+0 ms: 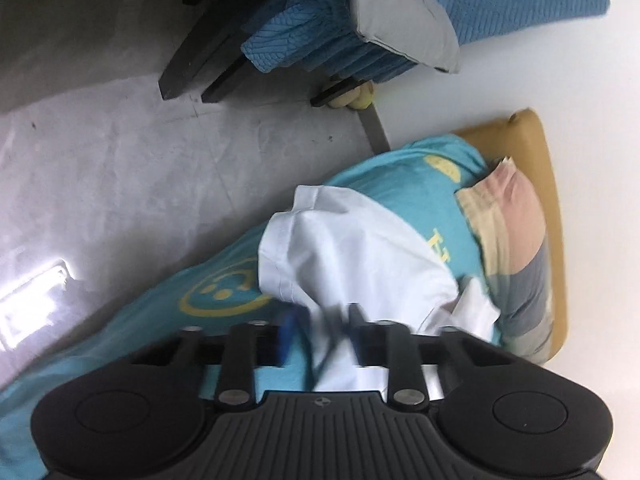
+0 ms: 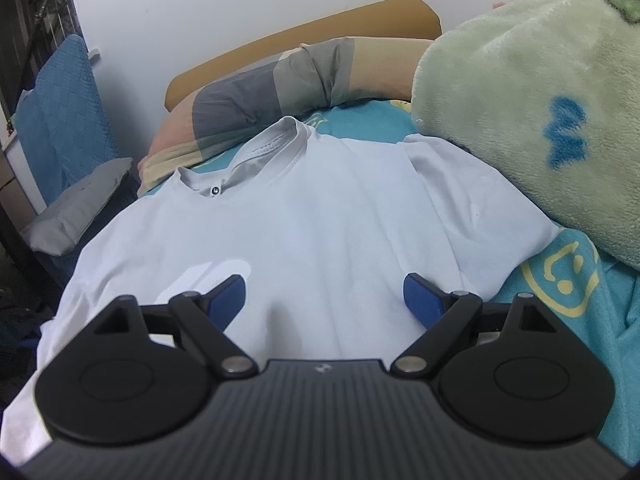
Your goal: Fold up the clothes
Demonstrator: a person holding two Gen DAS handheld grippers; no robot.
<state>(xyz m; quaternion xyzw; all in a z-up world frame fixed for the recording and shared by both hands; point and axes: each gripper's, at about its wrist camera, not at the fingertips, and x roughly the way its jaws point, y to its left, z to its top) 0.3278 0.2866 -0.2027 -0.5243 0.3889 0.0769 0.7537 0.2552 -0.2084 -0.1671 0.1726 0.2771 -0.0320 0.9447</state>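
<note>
Between the left gripper (image 1: 324, 336) fingers, pinched white shirt (image 2: 304, 216), right gripper (image 2: 324, 300) fingers apart above it.

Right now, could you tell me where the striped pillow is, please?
In the right wrist view the striped pillow lies at the head of the bed against the tan headboard, just beyond the white T-shirt's collar.

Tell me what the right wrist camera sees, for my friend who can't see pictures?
A white T-shirt lies spread flat, collar away from the camera, on a teal smiley-face sheet. The right tool hangs open over the shirt's lower part. A striped pillow lies beyond the collar, and a fluffy green blanket is heaped on the right.
</note>
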